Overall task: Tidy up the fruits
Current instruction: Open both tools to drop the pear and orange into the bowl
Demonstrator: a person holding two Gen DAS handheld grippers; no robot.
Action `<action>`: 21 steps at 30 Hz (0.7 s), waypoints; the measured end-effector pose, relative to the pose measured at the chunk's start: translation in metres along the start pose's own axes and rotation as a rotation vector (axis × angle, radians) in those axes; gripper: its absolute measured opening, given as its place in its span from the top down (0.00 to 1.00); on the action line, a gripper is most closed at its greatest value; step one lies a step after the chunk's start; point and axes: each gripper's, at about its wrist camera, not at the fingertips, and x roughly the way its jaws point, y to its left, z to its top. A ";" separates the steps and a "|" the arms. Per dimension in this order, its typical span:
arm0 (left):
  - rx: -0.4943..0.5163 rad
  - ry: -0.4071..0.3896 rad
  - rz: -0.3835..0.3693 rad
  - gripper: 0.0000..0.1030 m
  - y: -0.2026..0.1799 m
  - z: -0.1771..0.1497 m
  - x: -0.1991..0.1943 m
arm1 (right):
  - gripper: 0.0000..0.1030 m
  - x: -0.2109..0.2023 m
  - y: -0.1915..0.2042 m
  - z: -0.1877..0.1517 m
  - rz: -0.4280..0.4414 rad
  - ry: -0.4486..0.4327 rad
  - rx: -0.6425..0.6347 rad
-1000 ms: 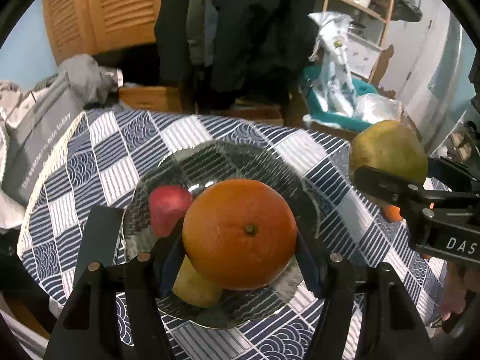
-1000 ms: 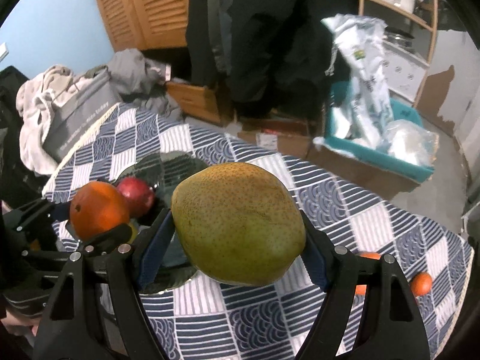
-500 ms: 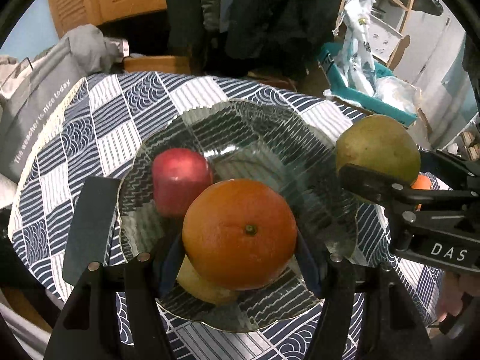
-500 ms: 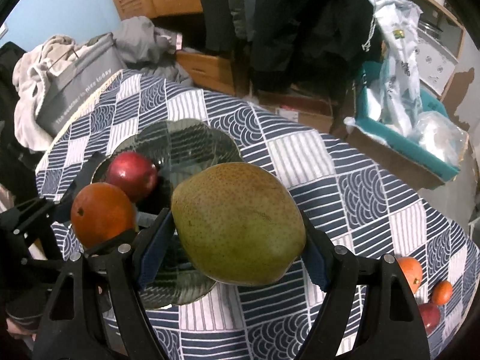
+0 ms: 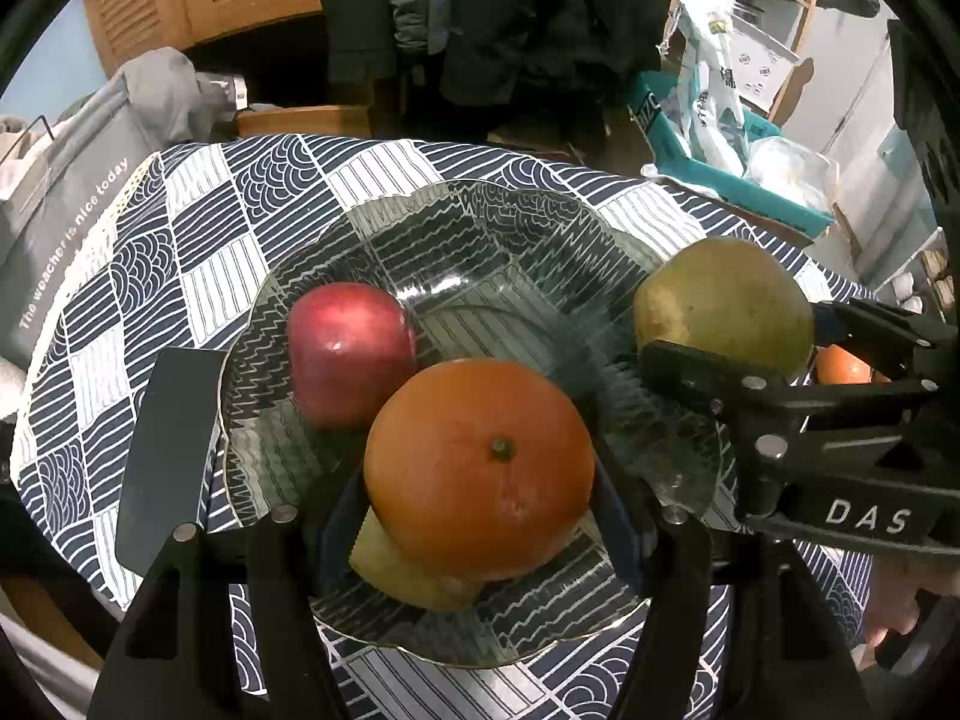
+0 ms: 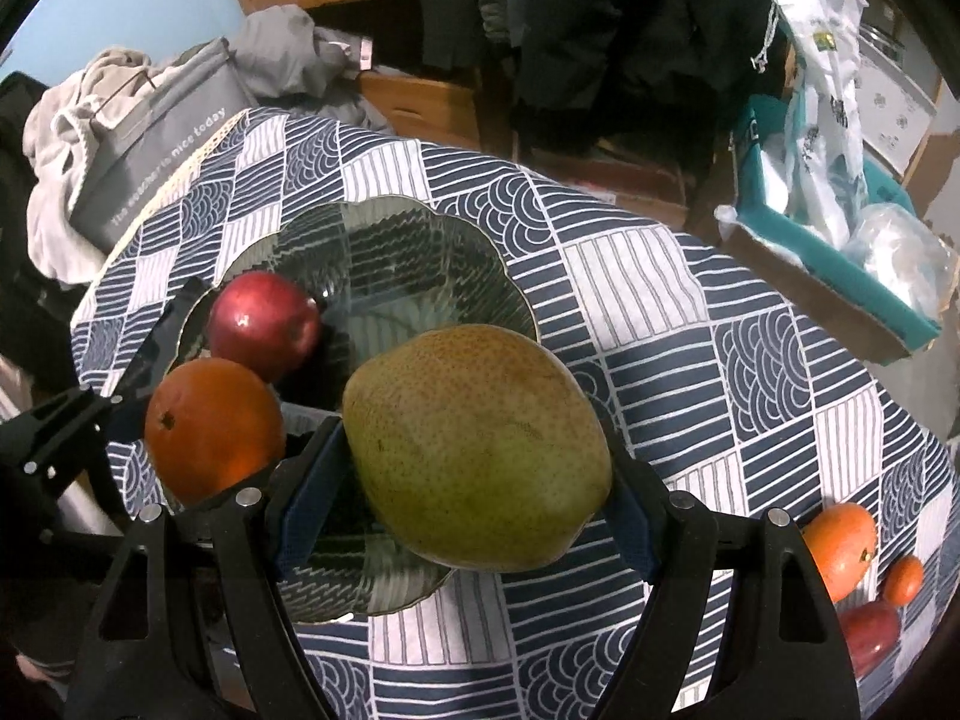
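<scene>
Yellow fruit (image 5: 414, 576) half hidden under gripped orange (image 5: 480, 468), plate (image 5: 528, 222) beneath

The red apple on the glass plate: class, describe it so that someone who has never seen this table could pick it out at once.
Find the round table with the navy-and-white patterned cloth, then the ribbed glass plate on it. The red apple sits on the plate's left side, free of either tongs. It is the only dark red, glossy fruit there; the orange and the green pear beside it are each held in tongs.
</scene>
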 end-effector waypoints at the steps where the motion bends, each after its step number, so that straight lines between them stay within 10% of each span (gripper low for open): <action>1: -0.002 0.001 -0.001 0.32 0.000 0.000 0.000 | 0.23 0.000 -0.001 0.001 0.004 0.002 0.004; 21: -0.037 0.005 0.015 0.23 0.003 0.000 -0.010 | 0.23 -0.017 0.001 0.009 0.048 -0.030 0.015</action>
